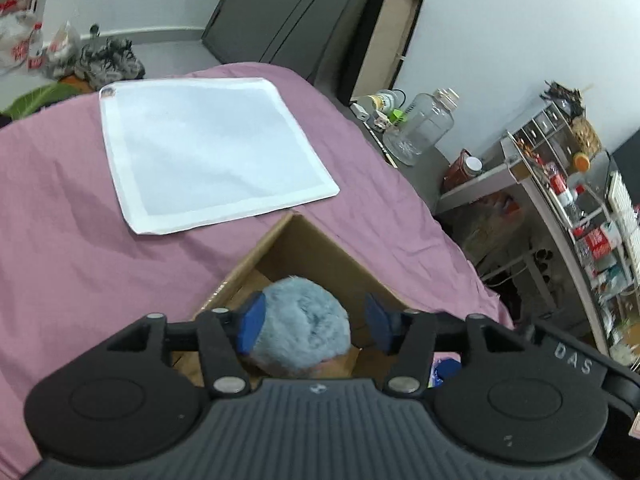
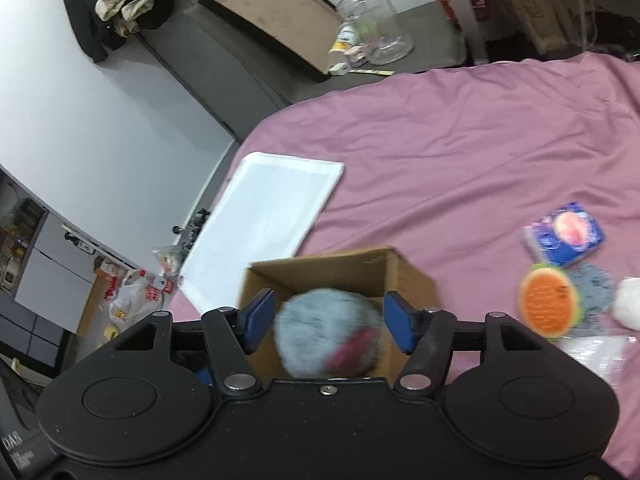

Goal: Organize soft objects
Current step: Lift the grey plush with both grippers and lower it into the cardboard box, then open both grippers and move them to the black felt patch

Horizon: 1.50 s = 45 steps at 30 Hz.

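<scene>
"DAS" is showing in raised letters on the left gripper (image 1: pixel 316 326), which is hovering over the cardboard box (image 1: pixel 304 252) with jaws spread wide around the fluffy blue ball (image 1: pixel 300 324). The right gripper (image 2: pixel 326 320) is likewise gaping, the ball (image 2: pixel 320 328) blurred between its pads above the box (image 2: pixel 340 268).

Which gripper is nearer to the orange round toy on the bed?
Right. The orange toy lies just right of the right gripper, which is over the box. The left gripper view does not show the toy.
</scene>
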### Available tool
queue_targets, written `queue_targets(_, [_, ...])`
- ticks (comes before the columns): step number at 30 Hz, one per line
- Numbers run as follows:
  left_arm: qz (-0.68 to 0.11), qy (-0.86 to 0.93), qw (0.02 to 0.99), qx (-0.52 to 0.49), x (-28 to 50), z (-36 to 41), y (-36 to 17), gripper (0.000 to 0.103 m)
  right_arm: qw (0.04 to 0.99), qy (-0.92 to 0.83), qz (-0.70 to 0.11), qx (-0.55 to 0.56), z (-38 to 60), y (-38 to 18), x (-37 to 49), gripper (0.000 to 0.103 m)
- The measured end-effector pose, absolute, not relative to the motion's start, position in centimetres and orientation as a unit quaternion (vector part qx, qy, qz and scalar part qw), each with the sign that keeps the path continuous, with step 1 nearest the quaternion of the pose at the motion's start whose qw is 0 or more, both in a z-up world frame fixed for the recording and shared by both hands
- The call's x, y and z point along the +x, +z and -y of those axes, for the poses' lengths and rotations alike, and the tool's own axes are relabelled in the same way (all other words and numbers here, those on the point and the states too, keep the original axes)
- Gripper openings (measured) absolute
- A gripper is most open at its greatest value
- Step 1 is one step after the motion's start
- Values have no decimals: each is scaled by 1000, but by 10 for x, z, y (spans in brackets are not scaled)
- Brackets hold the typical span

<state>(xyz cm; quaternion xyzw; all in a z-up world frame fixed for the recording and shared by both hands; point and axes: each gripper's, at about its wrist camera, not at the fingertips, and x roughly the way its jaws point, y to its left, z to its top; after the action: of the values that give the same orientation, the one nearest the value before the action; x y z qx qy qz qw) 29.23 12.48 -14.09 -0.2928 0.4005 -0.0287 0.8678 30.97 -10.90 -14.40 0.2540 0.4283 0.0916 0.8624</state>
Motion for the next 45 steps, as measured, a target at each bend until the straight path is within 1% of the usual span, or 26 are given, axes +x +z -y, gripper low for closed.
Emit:
queue_targets(2, [-402,-25,873,-275,291,-118,-137,61,861,85,-429,259,122,-142,304,62])
queue_targets(5, [-409,-33,872,-268,287,-109,-133,65,864,76,-425,259,139,-138,294,71])
queue_targets(10, [-412,-50,879,-233,275,-85,-122,72,863,66,-430,257,167,-136,280,73])
queue_targets(12, [-409,-58,884,-220,270,-75,-117,73,865,60,-428,256,178,-134,272,81])
queue_targets(15, [-401,-64,895,-183,262,-55,-109,78,869,54,-422,253,195,-130,260,83])
queue_targets(20, [-397,-82,903,-141,250,-27,-102,78,870,50,-423,248,220,-126,242,85])
queue_targets(23, [-403,-97,900,-132,243,-14,-100,78,872,34,-423,245,238,-127,231,91])
queue_targets(35, [-423,-124,894,-84,227,28,-105,78,864,2,-433,257,288,-142,201,91])
queue_targets(45, [-454,-126,880,-64,224,56,-130,78,848,5,-447,284,304,-163,199,91])
